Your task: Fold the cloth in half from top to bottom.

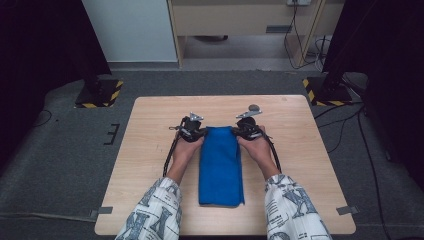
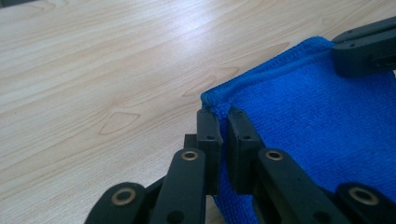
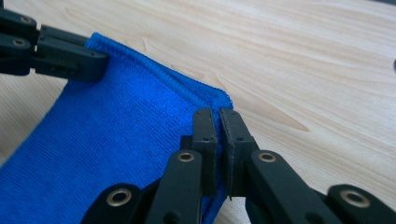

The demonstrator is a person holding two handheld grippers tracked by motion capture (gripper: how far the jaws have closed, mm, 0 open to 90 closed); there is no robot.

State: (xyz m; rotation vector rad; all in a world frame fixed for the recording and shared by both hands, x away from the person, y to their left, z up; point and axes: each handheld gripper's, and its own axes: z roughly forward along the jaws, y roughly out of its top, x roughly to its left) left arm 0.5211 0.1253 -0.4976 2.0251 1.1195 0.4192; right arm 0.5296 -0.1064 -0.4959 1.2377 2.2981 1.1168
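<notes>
1. Blue cloth (image 1: 220,167) folded into a long strip, lying lengthwise mid-table (image 1: 150,150), near end twd person, far end btwn the two grippers.
2. L gripper (image 1: 196,131): jaws closed tight on far left corner of cloth; cloth edge pinched btwn pads (image 2: 208,126) in left gripper view.
3. R gripper (image 1: 246,129): jaws closed on far right corner, hem clamped btwn pads (image 3: 205,130) in right gripper view.
4. Both hands flank the cloth, patterned sleeves (image 1: 155,212) at bottom edge.
5. Grippers sit level w/ each other, well apart across cloth width.

A small dark round object (image 1: 254,107) lies near the far edge of the wooden tabletop (image 1: 150,150); grey tape tabs (image 1: 347,210) mark its near corners.
</notes>
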